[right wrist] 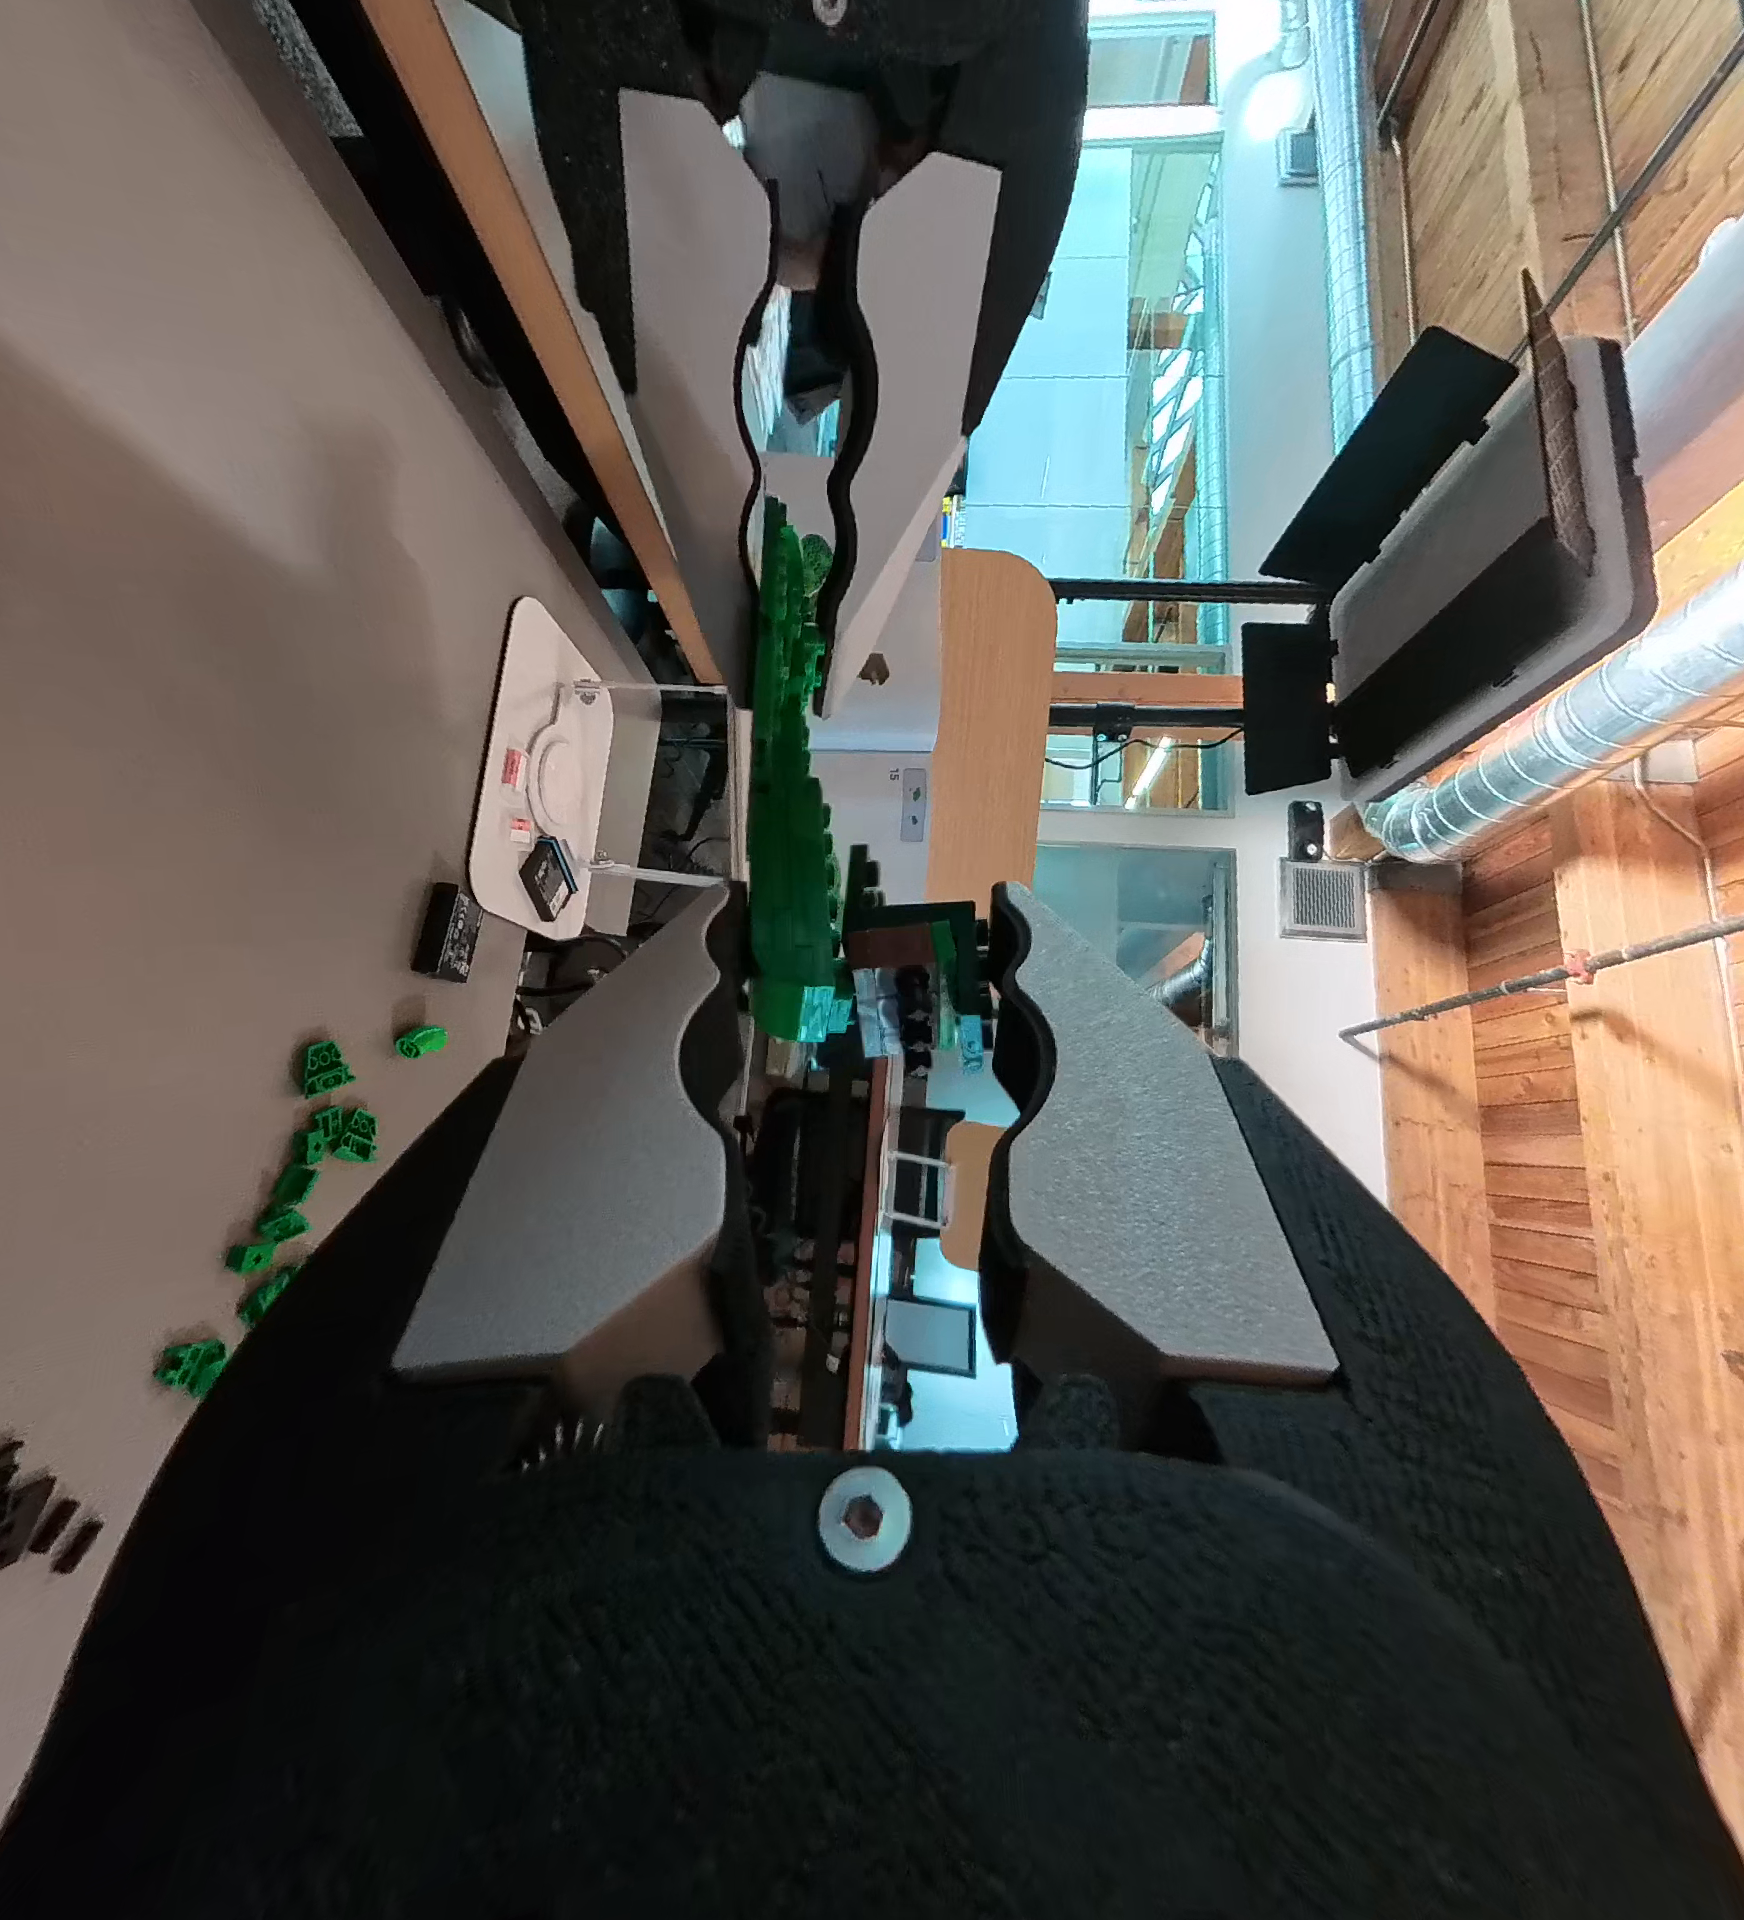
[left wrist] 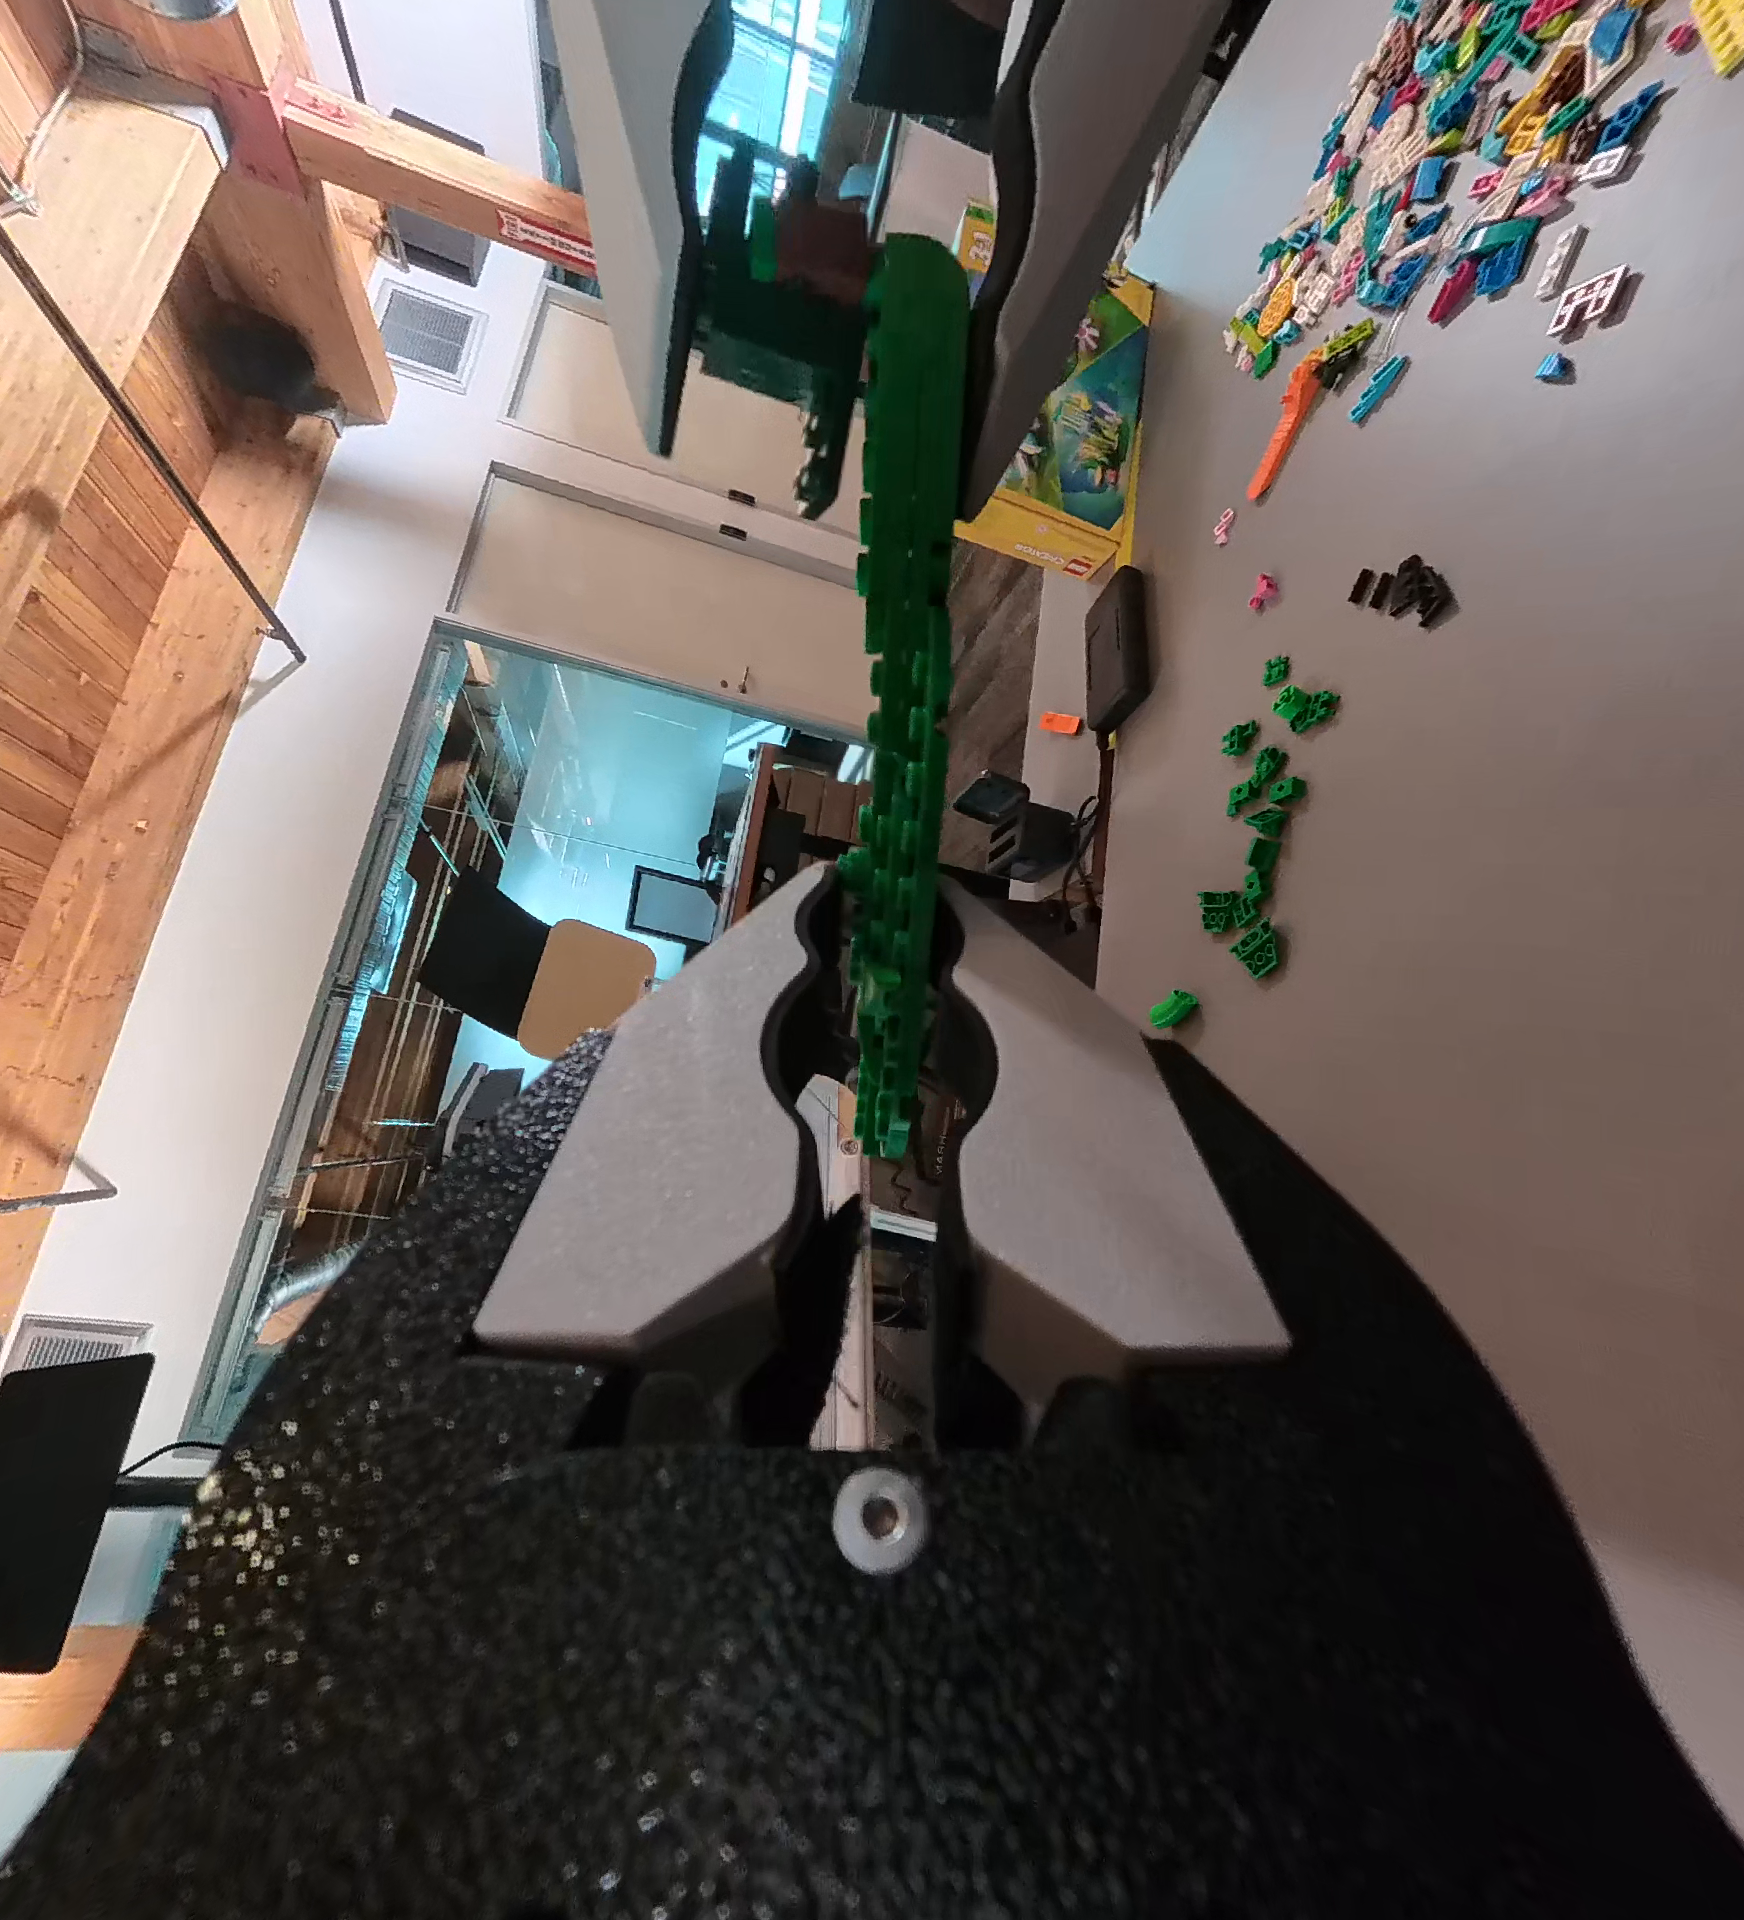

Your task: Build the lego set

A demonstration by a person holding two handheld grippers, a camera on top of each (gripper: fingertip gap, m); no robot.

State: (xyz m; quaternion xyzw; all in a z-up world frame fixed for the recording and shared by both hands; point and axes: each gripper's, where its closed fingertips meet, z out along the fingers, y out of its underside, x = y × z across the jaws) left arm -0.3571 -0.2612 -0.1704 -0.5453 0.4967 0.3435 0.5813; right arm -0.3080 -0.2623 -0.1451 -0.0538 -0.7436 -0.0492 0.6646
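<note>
A long green lego plate [left wrist: 909, 623] with green bricks on it is held up in the air, edge-on, above the grey table [left wrist: 1574, 1143]. My left gripper [left wrist: 894, 894] is shut on its near end. The far end carries dark green, brown and pale blue bricks [right wrist: 909, 966]. My right gripper [right wrist: 863, 904] is open wide, with one jaw on each side of that thick end; I cannot tell if they touch it. The right gripper also shows at the top of the left wrist view [left wrist: 816, 478]. The left gripper shows at the top of the right wrist view [right wrist: 785, 644], clamped on the plate [right wrist: 780, 831].
Loose green bricks [left wrist: 1263, 831] [right wrist: 317, 1143] and a few black pieces [left wrist: 1403, 592] lie on the table. A pile of mixed coloured bricks [left wrist: 1450, 177], an orange brick separator [left wrist: 1283, 426], the yellow set box [left wrist: 1065, 436] and a white tray [right wrist: 546, 769] sit farther off.
</note>
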